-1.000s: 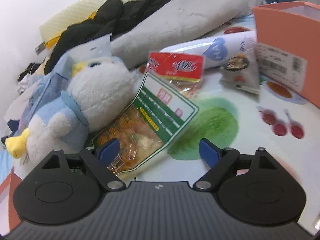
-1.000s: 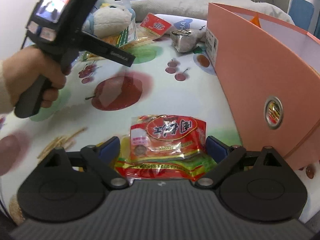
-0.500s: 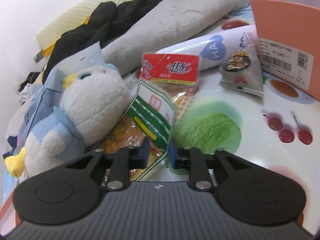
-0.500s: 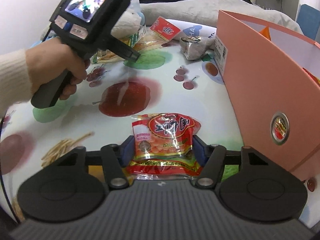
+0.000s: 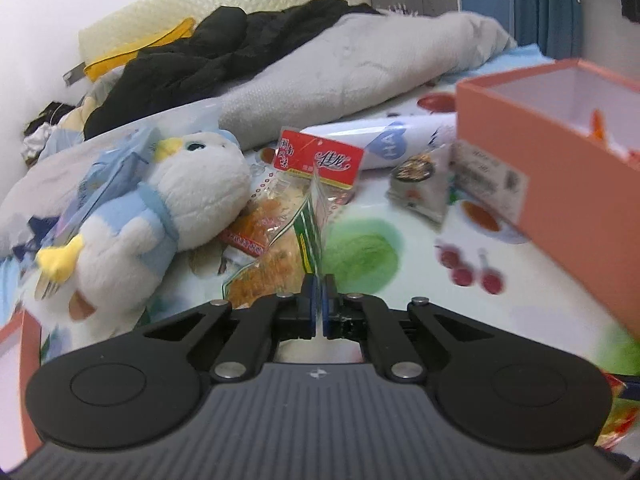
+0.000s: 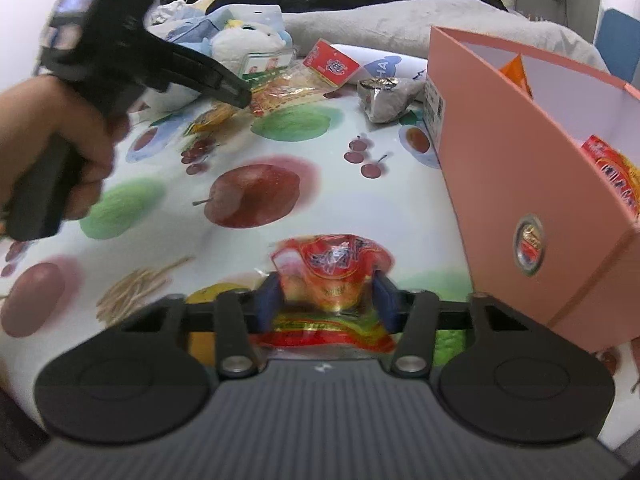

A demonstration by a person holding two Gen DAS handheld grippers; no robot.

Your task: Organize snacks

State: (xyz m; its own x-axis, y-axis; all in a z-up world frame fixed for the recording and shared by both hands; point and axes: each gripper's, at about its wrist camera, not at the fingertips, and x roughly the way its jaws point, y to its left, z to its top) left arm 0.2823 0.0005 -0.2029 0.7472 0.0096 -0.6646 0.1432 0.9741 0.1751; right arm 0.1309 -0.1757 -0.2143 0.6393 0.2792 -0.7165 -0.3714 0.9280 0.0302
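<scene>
My left gripper [image 5: 318,300] is pinched tight on the edge of the green-trimmed snack bag [image 5: 280,256], which hangs edge-on from the pads near the far left corner of the fruit-print table [image 5: 400,312], just beside the plush penguin [image 5: 160,216]. I'd say lift it clear of the red-header packet [image 5: 318,160] touching it, so nothing drags along. The grey foil pouch [image 5: 424,188] waits near the box wall, untouched.

On to my right gripper [image 6: 326,300]: jaws closing around the red snack packet [image 6: 332,268] at the table's near edge, the packet crumpling between the pads. I want a firm bite before raising it, since the film looks slippery.

Far right, the pink box [image 6: 520,168] stands open. Inside I can see an orange packet [image 6: 518,70] at the far end and a red one [image 6: 614,172] nearer. Plenty of room, I judge.
</scene>
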